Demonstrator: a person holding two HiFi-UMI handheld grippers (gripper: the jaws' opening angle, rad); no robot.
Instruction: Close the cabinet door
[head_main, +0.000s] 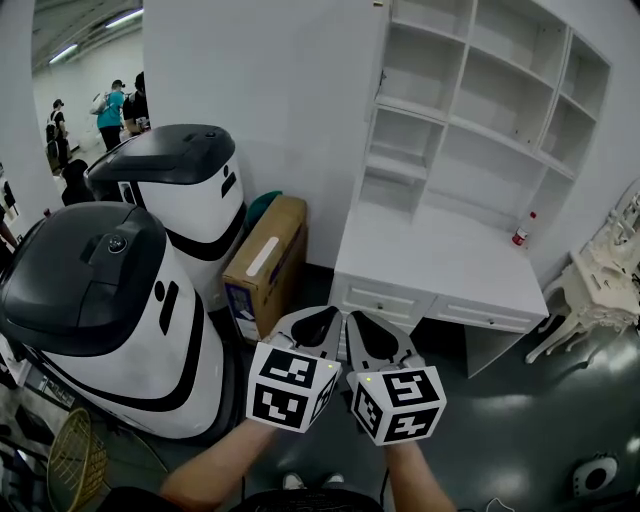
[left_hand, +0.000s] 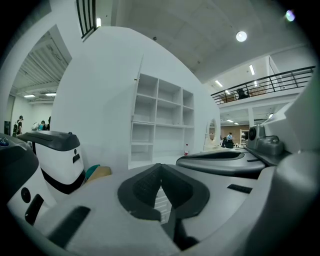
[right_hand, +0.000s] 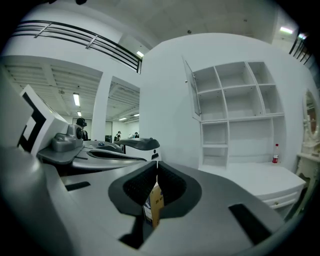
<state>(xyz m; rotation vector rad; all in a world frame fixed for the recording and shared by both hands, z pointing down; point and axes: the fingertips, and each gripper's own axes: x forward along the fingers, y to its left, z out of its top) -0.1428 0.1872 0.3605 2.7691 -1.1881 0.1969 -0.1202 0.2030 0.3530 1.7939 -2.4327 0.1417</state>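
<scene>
Fingers (left_hand: 145, 186) of the left gripper (head_main: 330, 316), ribbed black pads in smooth grey shells, meet at the tips with nothing between them. The right gripper (head_main: 353, 320) is likewise closed and empty. Beyond them is the white open-shelved cabinet (head_main: 480, 110). Its thin flat cabinet door (right_hand: 192, 89) stands ajar at the upper left.

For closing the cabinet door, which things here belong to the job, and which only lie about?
Job: cabinet door, open; shelf cabinet; left gripper, right gripper, both shut.
Lying about: cardboard box, red bottle, nearer white machine, farther white machine, wicker basket, white chair.
</scene>
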